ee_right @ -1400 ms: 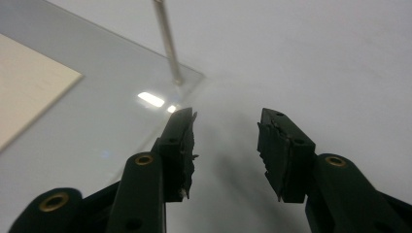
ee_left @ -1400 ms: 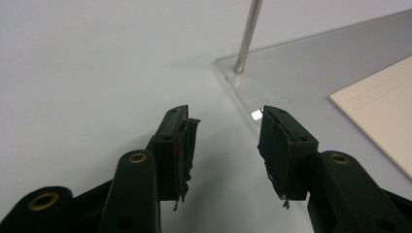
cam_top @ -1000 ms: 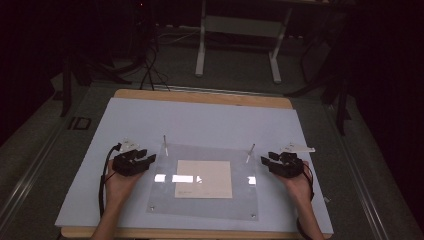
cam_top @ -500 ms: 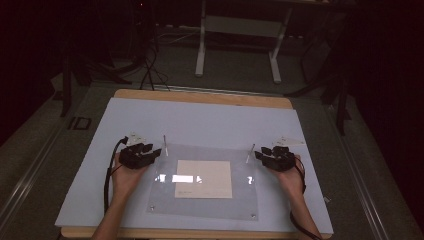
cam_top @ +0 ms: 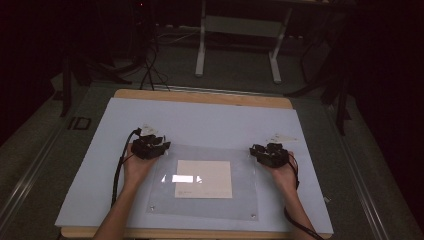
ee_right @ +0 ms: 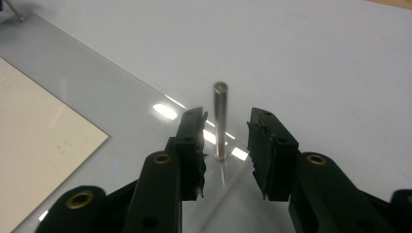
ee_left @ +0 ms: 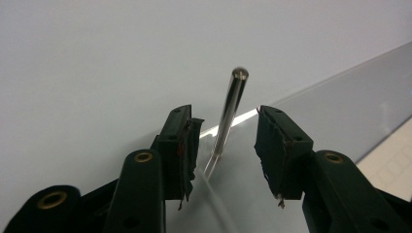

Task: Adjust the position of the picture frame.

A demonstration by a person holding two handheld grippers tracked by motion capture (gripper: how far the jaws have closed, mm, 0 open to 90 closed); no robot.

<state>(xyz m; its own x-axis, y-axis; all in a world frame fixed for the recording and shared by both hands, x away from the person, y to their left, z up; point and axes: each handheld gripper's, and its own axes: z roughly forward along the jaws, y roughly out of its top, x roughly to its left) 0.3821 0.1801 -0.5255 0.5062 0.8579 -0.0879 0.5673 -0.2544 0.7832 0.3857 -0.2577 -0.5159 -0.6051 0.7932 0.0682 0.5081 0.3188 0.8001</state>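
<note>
Clear plate [cam_top: 210, 180]: our left gripper [ee_left: 223, 141] and right gripper [ee_right: 226, 133] straddle its corner pins [ee_left: 228, 116], jaws just closing, no contact.

From above we face the clear acrylic sheet [cam_top: 202, 182]; both gripper cameras sit close over it, each facing a corner's upright metal pin [ee_left: 228, 116].

Dim room, lit table [cam_top: 200, 120], glare on clear sheet [cam_top: 186, 178]; soft focus

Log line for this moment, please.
left gripper: closing around left pin, no contact | right gripper: closing around right pin, no contact | clear plate: flat, paper under
</note>
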